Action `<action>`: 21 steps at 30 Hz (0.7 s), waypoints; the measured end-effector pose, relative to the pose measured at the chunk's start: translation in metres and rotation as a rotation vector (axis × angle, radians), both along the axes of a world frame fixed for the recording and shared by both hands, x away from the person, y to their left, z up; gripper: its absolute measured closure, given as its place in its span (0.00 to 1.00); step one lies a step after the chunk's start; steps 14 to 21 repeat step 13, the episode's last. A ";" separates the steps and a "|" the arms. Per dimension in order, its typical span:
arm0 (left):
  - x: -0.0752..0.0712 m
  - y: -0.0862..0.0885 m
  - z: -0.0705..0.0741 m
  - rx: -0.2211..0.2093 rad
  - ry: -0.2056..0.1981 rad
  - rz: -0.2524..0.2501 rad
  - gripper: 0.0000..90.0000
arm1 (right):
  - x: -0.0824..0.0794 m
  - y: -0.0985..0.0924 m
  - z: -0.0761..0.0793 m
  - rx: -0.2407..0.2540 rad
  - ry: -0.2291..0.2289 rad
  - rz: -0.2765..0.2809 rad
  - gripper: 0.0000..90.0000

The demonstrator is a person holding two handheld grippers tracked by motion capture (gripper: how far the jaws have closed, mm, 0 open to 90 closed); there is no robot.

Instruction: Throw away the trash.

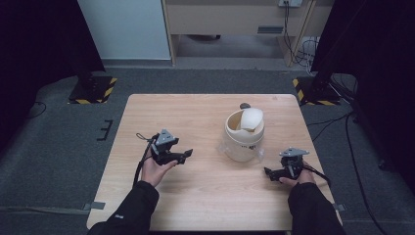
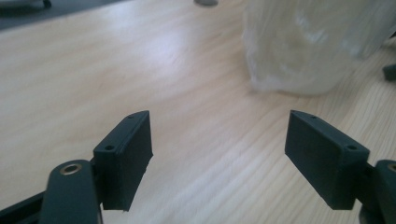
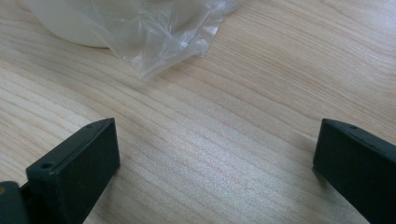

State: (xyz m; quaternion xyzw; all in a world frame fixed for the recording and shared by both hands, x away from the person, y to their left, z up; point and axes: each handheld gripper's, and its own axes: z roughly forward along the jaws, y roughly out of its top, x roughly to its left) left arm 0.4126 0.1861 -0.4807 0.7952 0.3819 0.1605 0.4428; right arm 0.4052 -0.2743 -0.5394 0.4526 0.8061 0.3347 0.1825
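High view: the person's two forearms in dark sleeves come in at the near edge of the wooden table (image 1: 205, 196). The left gripper (image 1: 182, 155) sits in the left hand near the table's middle left, pointing right toward the white bin (image 1: 243, 139); its jaws stand apart with nothing between them. In the left gripper view the two black pads (image 2: 123, 156) are spread wide over bare wood, and the bin, wrapped in clear plastic, is blurred ahead at the far right, apart from the pads. The right gripper (image 1: 270, 174) rests near the table's right edge, pointing left, just near and right of the bin. In the right gripper view its jaws are also released, wide apart over bare wood, with the crumpled edge of the clear plastic bag (image 3: 177, 35) lying on the table ahead of them, not touched. The bin stands right of the table's centre, its white swing lid (image 1: 252, 119) tilted up on the far side. Beyond it, close to the far edge, lies a small grey object (image 1: 244, 105).
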 end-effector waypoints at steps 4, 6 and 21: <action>-0.010 0.018 -0.011 0.017 0.054 0.032 0.22 | 0.000 0.000 0.000 0.000 0.000 0.001 0.01; -0.015 0.027 -0.017 0.045 0.078 0.046 0.20 | 0.000 0.000 0.000 0.000 0.001 0.000 0.01; -0.032 0.054 -0.031 0.167 0.123 0.086 0.18 | 0.000 0.000 0.000 0.000 0.000 0.000 0.01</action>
